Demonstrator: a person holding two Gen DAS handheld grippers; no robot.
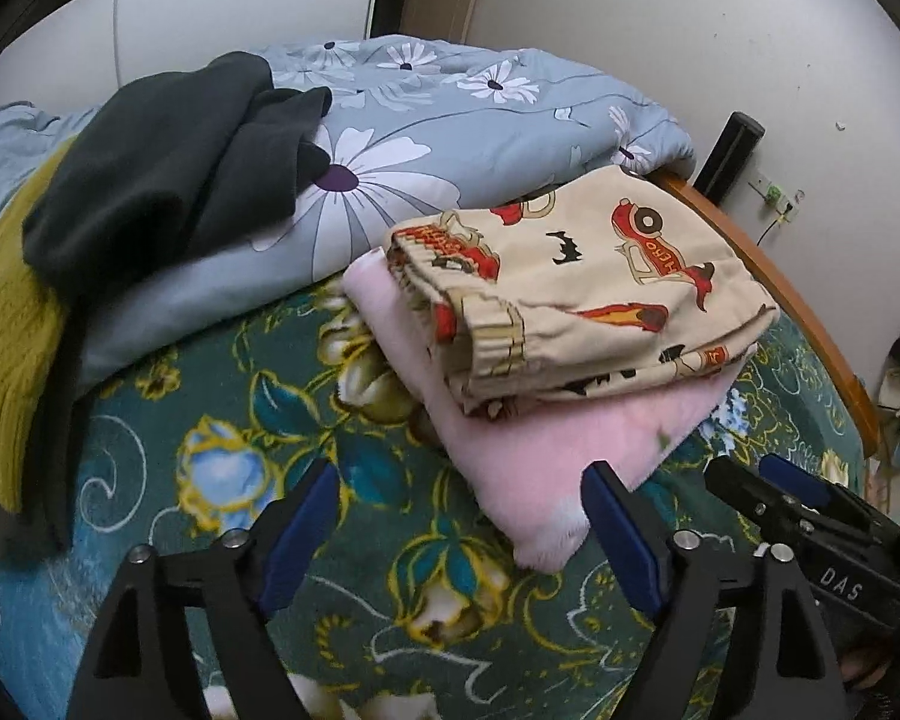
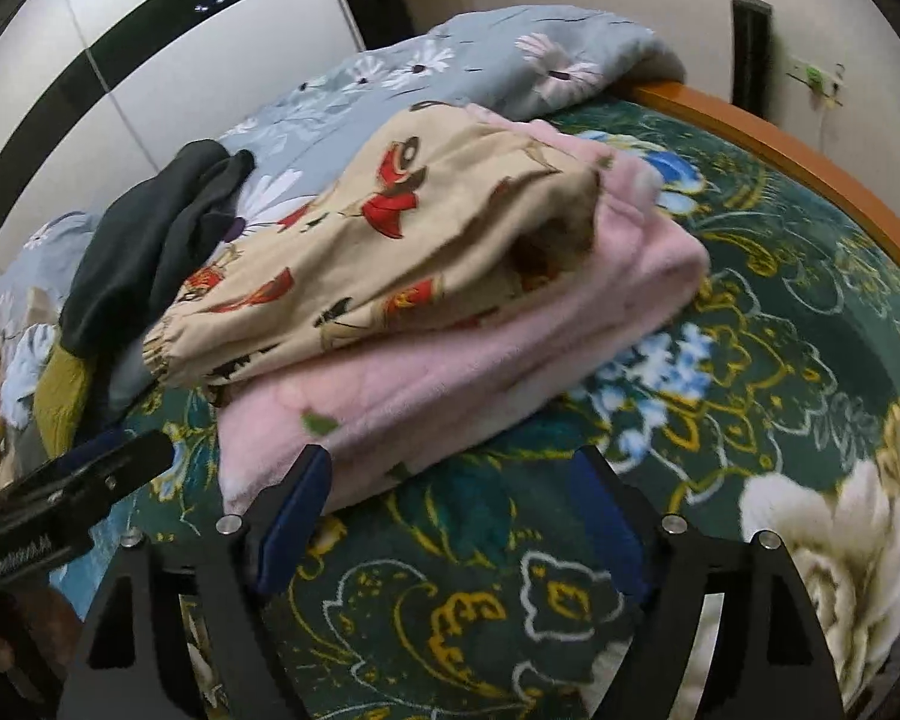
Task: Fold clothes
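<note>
Your left gripper [image 1: 459,531] and right gripper [image 2: 450,516] hang wide open and empty, since the folded beige cartoon-print cotton garment [image 1: 576,306] is stacked on the folded pink fleece [image 1: 546,450] near the bed's wooden-railed edge [image 1: 810,324], unfolded dark garment [image 1: 150,174] behind.

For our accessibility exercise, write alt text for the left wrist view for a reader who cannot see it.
A folded beige cartoon-print garment lies on a folded pink fleece garment on a green floral bedspread, just beyond the open left gripper. Behind, a dark crumpled garment lies on a grey daisy-print quilt.
</note>
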